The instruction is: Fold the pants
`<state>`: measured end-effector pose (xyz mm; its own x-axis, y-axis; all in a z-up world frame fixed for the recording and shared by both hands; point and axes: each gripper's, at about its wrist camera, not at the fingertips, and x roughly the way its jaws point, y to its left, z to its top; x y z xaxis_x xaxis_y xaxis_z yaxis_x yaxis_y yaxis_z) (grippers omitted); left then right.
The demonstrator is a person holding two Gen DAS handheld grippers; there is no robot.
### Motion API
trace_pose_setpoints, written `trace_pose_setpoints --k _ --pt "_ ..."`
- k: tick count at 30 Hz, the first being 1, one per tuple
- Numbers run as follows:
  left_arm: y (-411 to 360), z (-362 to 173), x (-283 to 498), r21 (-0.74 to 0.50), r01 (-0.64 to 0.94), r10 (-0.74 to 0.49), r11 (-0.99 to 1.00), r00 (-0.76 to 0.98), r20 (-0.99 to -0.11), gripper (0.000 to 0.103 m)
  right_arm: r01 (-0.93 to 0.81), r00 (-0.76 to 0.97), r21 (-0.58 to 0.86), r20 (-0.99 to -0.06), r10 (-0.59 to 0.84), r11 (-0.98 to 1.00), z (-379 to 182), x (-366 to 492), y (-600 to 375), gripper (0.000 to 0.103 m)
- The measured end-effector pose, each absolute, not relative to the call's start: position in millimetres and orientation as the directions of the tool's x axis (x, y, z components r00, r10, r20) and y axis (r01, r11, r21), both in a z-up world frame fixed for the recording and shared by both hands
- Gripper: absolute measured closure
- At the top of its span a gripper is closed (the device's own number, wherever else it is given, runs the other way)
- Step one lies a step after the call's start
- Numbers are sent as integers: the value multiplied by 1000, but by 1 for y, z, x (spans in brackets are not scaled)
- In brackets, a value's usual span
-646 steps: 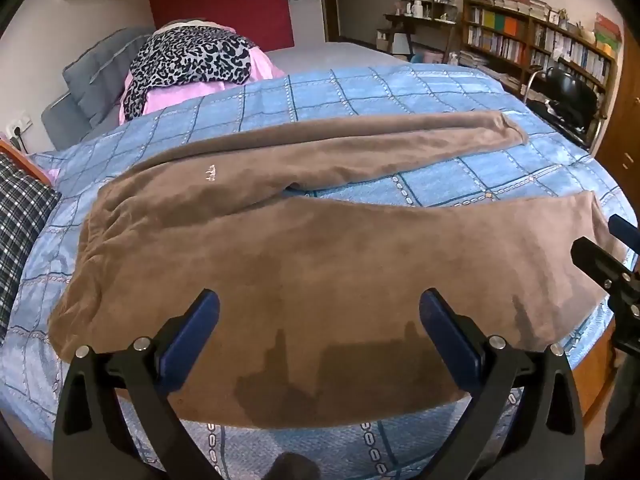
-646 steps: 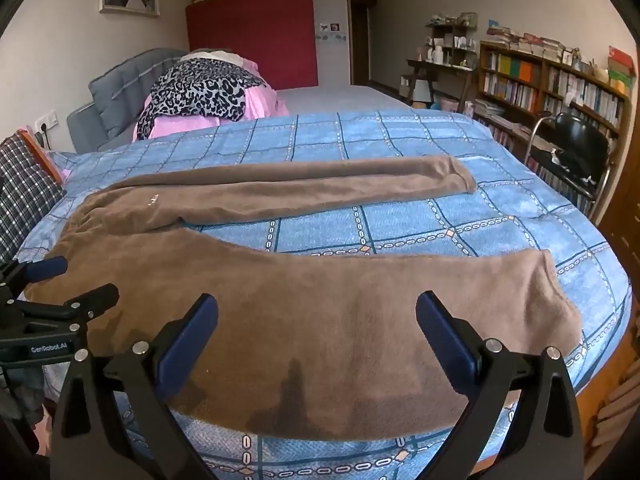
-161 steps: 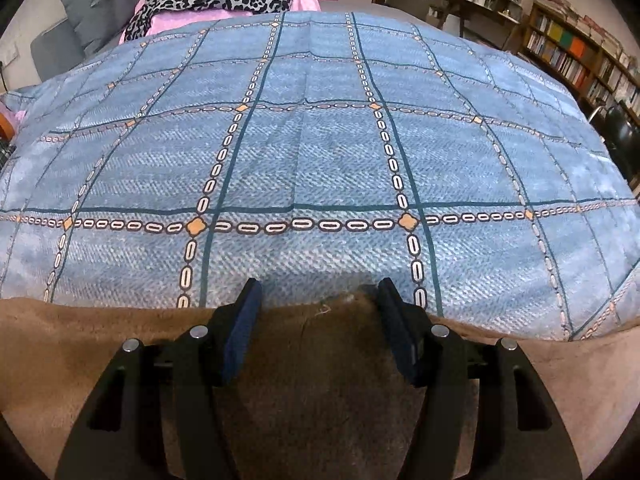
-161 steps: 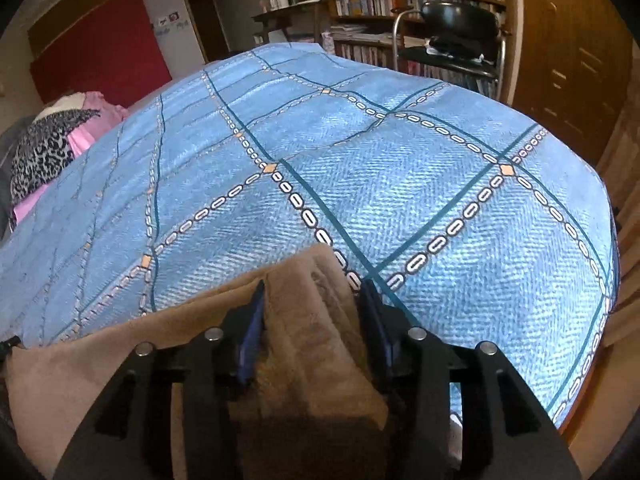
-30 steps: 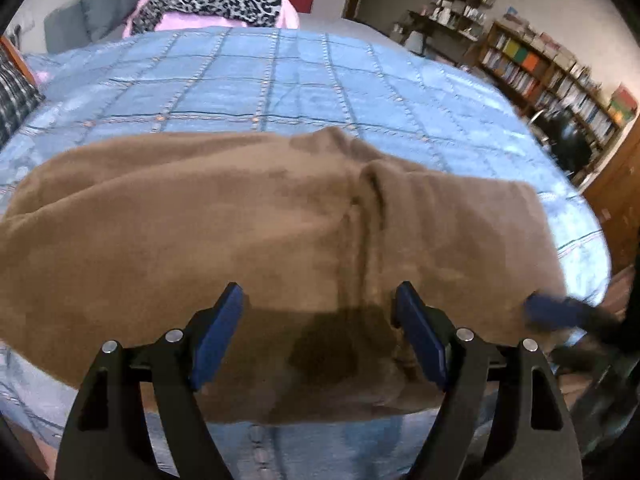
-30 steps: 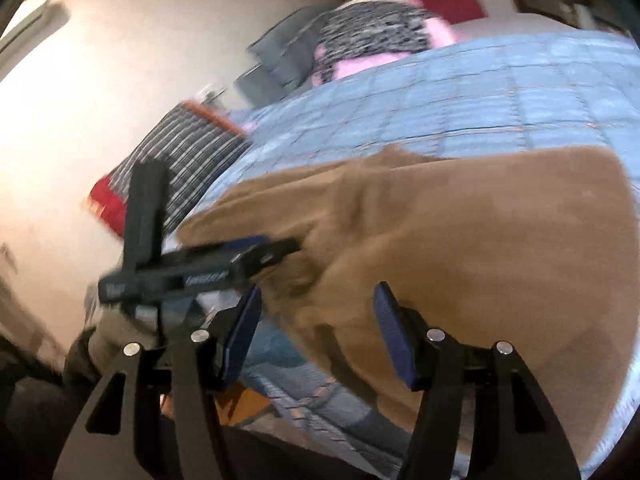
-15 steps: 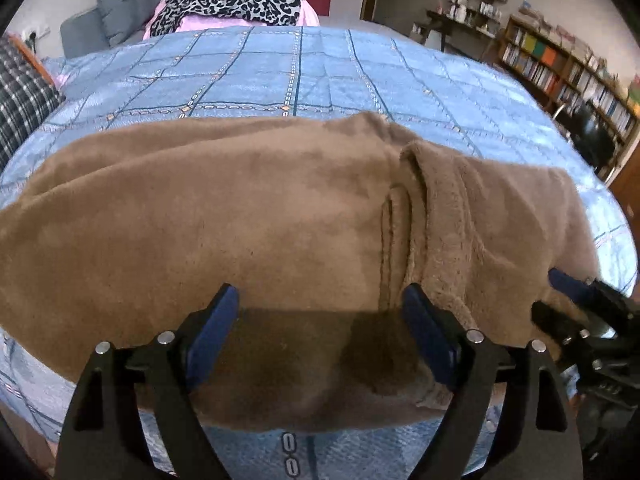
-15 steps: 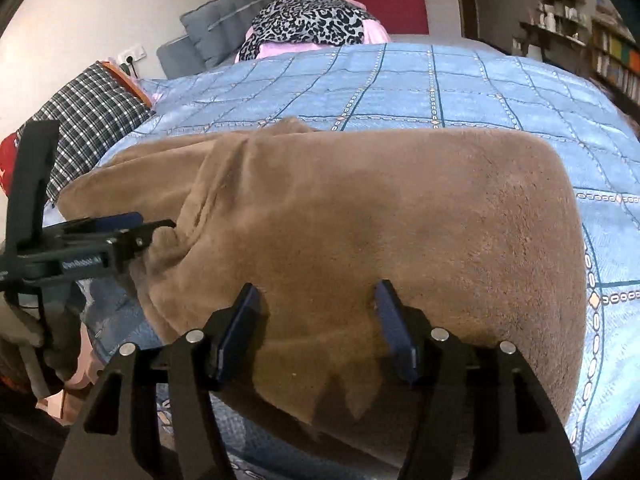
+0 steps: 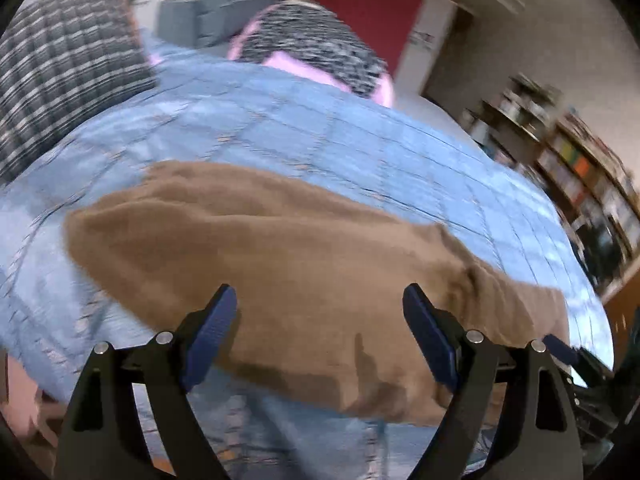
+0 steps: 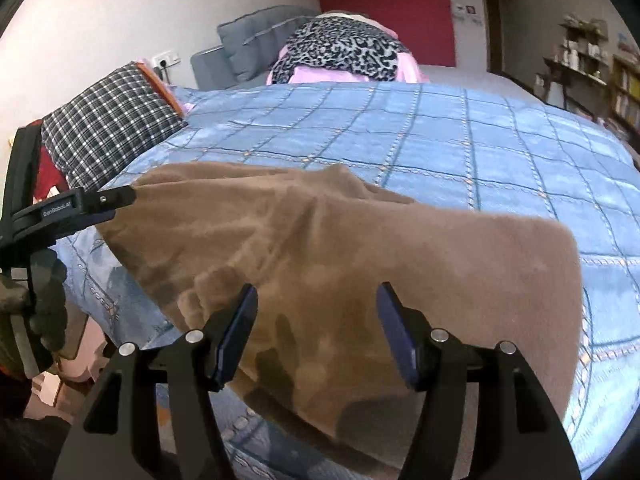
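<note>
The brown fleece pants (image 9: pixel 304 272) lie folded in a thick bundle near the front edge of the blue checked bed; they also show in the right wrist view (image 10: pixel 360 264). My left gripper (image 9: pixel 316 320) is open and empty, just in front of the bundle's near edge. My right gripper (image 10: pixel 316 316) is open and empty over the bundle's near edge. The left gripper also shows in the right wrist view (image 10: pixel 100 202), at the bundle's left end. The right gripper's tip shows at the far right of the left wrist view (image 9: pixel 560 350). The left wrist view is blurred.
The blue checked bedspread (image 10: pixel 460 140) covers the bed. A plaid pillow (image 10: pixel 108 128) lies at the left. A leopard-print and pink pile (image 10: pixel 344 52) sits at the head, with a grey headboard (image 10: pixel 256 40). Bookshelves (image 9: pixel 588 176) stand at the right.
My left gripper has swung left and its view is now blurred. My right gripper has drawn back slightly. The pants stay as a folded bundle.
</note>
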<state>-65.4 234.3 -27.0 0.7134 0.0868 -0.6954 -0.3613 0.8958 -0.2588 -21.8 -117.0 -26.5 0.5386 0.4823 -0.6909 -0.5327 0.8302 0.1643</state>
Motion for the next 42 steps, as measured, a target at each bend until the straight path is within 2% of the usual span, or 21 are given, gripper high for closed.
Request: trace_pose_setpoints --k 8,15,18,26,32,33,34,35,37,38,42 --pt "297 -43 -94 -290 -516 163 806 664 -729 17 -588 504 147 -703 502 796 -30 -17 -80 41" --pt "330 -76 -92 -389 -562 100 730 650 -753 17 -606 475 135 -730 492 784 -45 -11 -61 40" --pt "333 -85 -83 -414 -555 84 721 663 -744 16 -599 464 147 -737 491 787 -51 -8 -60 36" --pt "351 -95 -56 -504 -526 58 685 729 -682 7 -591 464 151 -740 487 792 -57 -7 -60 35" --pt "357 -97 -44 -527 -528 70 665 747 -661 7 -587 468 155 -736 489 795 -58 -8 -60 34" --pt "358 -97 -43 -536 -526 69 660 753 -654 9 -587 468 154 -736 489 794 -58 -8 -60 34" --pt "359 -97 -43 -541 -526 67 657 755 -652 16 -588 469 153 -735 489 794 -58 -8 -60 34" --pt "360 -97 -41 -553 -521 57 650 759 -648 28 -587 469 154 -736 489 795 -58 -8 -60 34" --pt "363 -98 -38 -604 -488 0 630 778 -628 43 -587 468 155 -736 489 795 -58 -8 -60 34" --pt "363 -98 -36 -612 -484 -7 625 781 -625 47 -587 468 156 -736 490 795 -58 -8 -60 34" --pt "364 -104 -31 -623 -494 -12 607 777 -629 48 -587 467 156 -736 490 794 -58 -8 -60 34"
